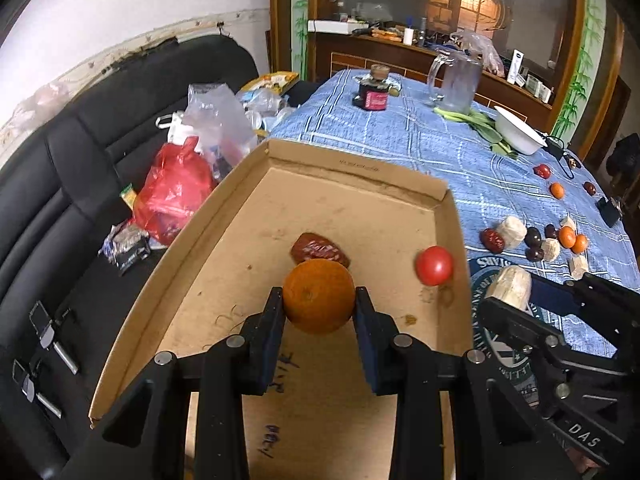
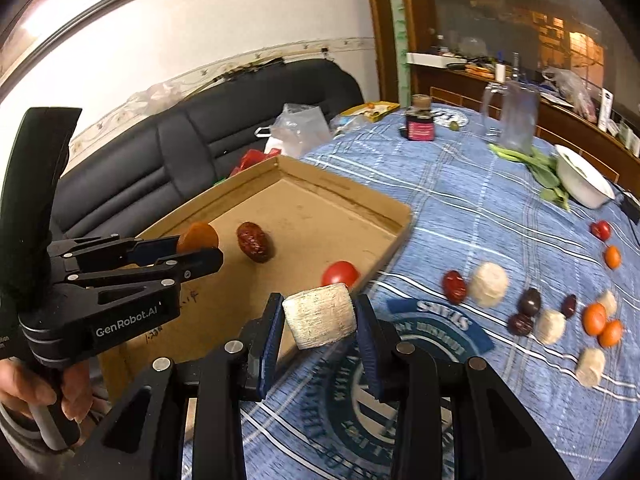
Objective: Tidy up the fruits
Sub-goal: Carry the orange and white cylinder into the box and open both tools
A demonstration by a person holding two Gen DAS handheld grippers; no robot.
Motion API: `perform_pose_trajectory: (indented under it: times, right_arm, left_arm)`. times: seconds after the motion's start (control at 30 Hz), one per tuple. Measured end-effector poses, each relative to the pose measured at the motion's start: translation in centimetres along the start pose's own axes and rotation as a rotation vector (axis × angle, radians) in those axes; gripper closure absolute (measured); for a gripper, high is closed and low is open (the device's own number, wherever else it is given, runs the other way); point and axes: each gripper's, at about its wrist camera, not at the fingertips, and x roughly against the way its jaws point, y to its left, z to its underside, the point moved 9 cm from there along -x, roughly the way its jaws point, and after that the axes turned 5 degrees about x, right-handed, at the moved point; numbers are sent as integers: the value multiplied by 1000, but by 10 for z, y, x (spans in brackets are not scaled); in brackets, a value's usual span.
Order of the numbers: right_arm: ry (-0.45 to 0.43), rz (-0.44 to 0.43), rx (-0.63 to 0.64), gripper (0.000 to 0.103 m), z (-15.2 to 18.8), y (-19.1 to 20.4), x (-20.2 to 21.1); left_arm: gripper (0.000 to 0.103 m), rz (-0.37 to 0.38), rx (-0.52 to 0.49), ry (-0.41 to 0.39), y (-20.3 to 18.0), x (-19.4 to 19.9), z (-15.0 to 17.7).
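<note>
**Claws clamped on fruit at the cardboard tray**

Fruit was split between the tray and the bench. The left claw (image 1: 319, 300) was clamped on an orange (image 1: 319, 295), its two pads pressed against the fruit's sides, and it hung over the floor of the shallow cardboard tray (image 1: 352, 172). Inside the tray lay a wrinkled red date (image 1: 318, 249), just behind the orange in the left wrist view, and a red tomato (image 1: 434, 265) close to the tray's right wall.

The right claw (image 2: 319, 322) was clamped on a pale, cylinder-shaped chunk (image 2: 319, 322), gripped across its flat ends. It hung above the near right edge of the tray, where the cardboard met the blue checked cloth (image 2: 460, 200) that covered the bench. In the right wrist view a hand (image 2: 28, 394) gripped the handle of the left claw at the lower left.

Loose fruit remained on the cloth to the right of the tray: another red date (image 2: 455, 286) touching a pale round chunk (image 2: 488, 283), dark plum-like fruits (image 2: 529, 302), a cluster of small oranges (image 2: 602, 322), and more pale chunks (image 2: 590, 366). Farther back sat a white bowl (image 2: 584, 180) beside green leaves (image 2: 536, 168), a clear jug (image 2: 514, 118), and a dark jar (image 2: 420, 122). A black sofa (image 1: 80, 152) ran along the wall to the left, with plastic bags (image 1: 176, 192) on it.
</note>
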Motion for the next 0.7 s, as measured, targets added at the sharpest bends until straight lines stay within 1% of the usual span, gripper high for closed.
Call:
perform_pose_trajectory:
  times: [0.07, 0.17, 0.33, 0.53, 0.63, 0.7]
  right_arm:
    - [9, -11, 11, 64, -1, 5, -7]
    - [28, -33, 31, 64, -3, 14, -20]
    - [63, -42, 68, 64, -3, 25, -42]
    - [88, -42, 75, 64, 1, 27, -61]
    - [83, -18, 95, 63, 1, 27, -64]
    - [80, -18, 103, 63, 0, 27, -64]
  left_arm:
    - [70, 2, 4, 16, 5, -3, 2]
    - [70, -13, -1, 33, 10, -10, 5]
    - [70, -38, 5, 57, 17, -19, 6]
    - [70, -43, 17, 74, 19, -26, 4]
    - [69, -56, 19, 83, 20, -29, 4]
    - [67, -56, 26, 98, 21, -32, 6]
